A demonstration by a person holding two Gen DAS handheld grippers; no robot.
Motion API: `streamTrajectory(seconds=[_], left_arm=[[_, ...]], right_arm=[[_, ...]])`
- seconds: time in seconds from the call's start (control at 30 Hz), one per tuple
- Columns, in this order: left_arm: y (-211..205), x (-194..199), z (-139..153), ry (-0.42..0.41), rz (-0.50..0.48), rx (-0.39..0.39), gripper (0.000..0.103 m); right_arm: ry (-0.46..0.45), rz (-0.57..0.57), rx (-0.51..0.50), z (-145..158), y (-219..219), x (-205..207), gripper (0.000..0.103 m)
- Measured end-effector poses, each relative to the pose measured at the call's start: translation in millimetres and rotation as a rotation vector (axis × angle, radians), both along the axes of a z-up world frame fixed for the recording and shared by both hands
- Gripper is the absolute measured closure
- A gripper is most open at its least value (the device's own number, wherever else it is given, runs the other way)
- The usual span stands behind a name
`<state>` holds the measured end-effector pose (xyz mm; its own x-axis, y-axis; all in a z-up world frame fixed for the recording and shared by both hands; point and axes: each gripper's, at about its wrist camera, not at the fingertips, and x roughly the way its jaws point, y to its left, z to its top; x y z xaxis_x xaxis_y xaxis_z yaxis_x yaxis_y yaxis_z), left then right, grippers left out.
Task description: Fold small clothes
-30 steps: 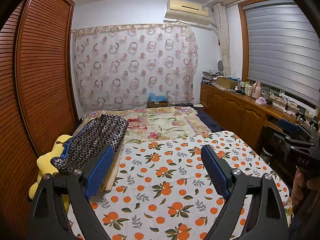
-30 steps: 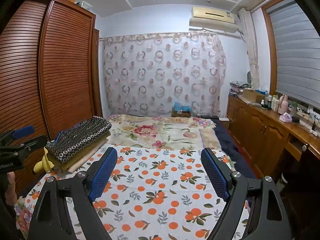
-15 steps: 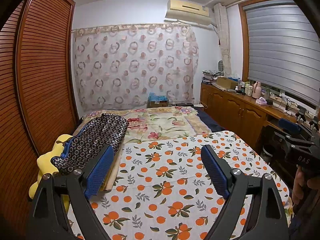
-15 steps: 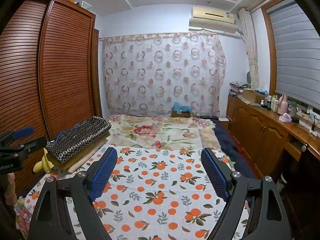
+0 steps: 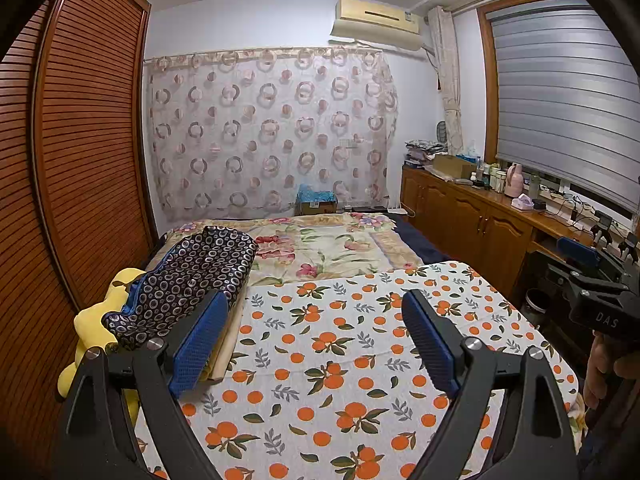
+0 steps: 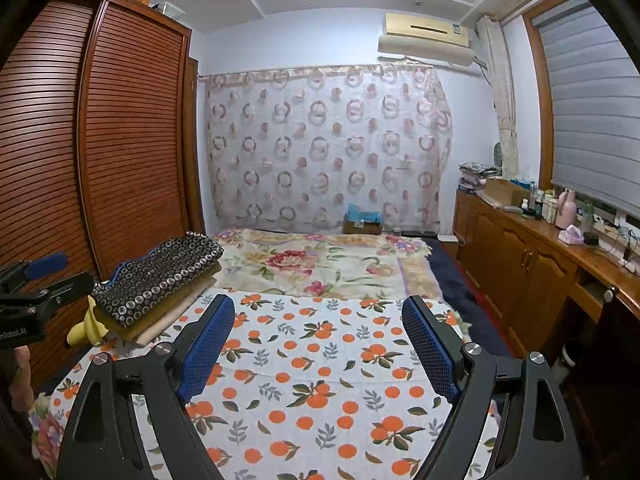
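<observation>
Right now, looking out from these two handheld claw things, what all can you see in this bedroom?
orange-print cloth: one, white with oranges, spread flat on the near bed.
floral bedspread: one, cream with pink flowers, behind it.
folded pile: one, dark ring-patterned piece on tan ones, at the bed's left edge.
yellow plush: one, beside the pile.
wardrobe: one, brown louvred, left wall.
curtain: one, sheer with rings, far wall.
air conditioner: one, cream, above curtain.
cabinet: one, wooden, cluttered top, right wall.
blind: one, grey, right window.
left gripper: open, empty.
right gripper: open, empty.
</observation>
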<state>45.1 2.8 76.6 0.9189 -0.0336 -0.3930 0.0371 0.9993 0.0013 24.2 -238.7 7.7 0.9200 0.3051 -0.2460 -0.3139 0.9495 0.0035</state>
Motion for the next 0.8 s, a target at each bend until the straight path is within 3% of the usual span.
streamTrajectory(seconds=[0.8], left_arm=[[2.5, 0.2, -0.4, 0.002, 0.002, -0.004, 0.014]], right_arm=[[0.001, 0.002, 0.000, -1.0, 0.2, 0.8, 0.016]])
